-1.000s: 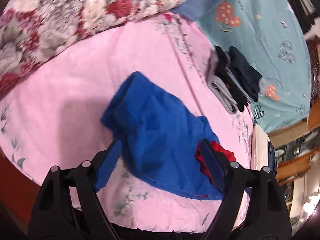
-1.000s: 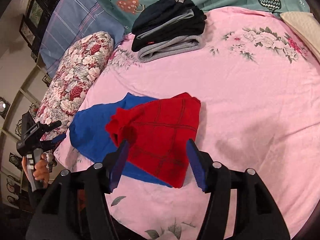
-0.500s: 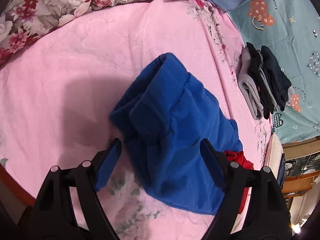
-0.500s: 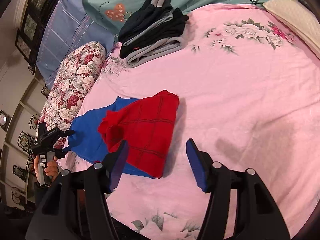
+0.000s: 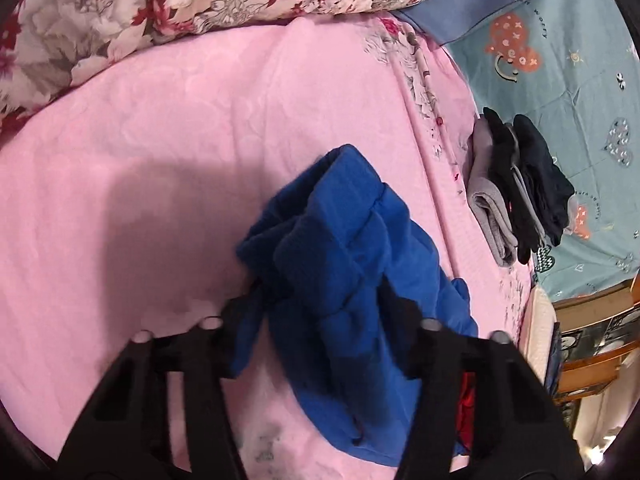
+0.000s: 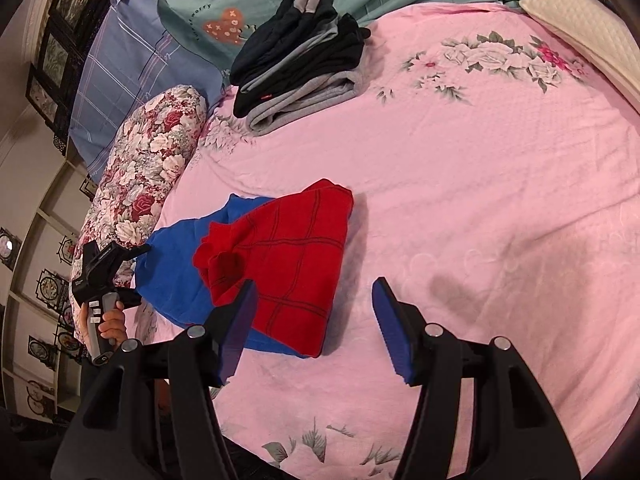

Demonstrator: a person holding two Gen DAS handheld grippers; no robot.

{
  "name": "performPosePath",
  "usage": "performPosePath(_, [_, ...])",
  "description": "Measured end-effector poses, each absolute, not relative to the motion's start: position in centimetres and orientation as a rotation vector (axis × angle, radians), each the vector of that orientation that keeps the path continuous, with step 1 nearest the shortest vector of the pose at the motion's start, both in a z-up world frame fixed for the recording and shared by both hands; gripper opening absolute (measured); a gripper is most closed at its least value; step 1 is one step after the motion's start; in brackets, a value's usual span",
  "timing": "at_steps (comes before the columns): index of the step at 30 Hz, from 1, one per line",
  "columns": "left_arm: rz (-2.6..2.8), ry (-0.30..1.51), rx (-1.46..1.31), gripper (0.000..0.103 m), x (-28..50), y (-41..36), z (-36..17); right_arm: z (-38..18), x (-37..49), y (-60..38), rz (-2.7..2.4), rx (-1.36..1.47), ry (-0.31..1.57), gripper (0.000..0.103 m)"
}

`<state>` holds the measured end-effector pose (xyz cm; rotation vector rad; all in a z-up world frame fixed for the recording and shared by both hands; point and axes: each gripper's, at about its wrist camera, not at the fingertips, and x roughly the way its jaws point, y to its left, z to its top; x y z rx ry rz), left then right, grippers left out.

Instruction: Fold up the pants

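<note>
Pink floral bedsheet spreads wide and bare to the right of the blue-and-red pants, which lie bunched near the bed's left edge. Left gripper straddles their blue end, jaws apart around the cloth. Right gripper hovers beside the red end, jaws apart. Folded dark clothes sit well beyond.

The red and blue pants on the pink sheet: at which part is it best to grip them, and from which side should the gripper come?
Probably the bunched blue end: it stands up off the pink sheet in thick folds, giving the jaws an edge to close on. The left gripper already straddles it, so come from that near-left side. The flat red part offers less; the right gripper hangs open beside it.
</note>
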<state>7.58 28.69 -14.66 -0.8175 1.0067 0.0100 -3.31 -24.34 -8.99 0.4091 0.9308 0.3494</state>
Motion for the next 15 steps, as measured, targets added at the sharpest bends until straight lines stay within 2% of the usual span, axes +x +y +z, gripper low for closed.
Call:
performPosePath(5, [0.005, 0.875, -0.807, 0.032, 5.7, 28.4, -13.4, -8.6, -3.5, -23.4, 0.357, 0.379, 0.930, 0.060])
performPosePath(9, [-0.030, 0.753, -0.786, 0.030, 3.1, 28.3, -10.9, -8.6, -3.2, -22.7, 0.336, 0.359, 0.951, 0.060])
performPosePath(15, [-0.069, 0.695, -0.725, 0.030, 2.3, 27.0, -8.7, -8.1, -1.0, -18.5, 0.380, 0.263, 0.985, 0.060])
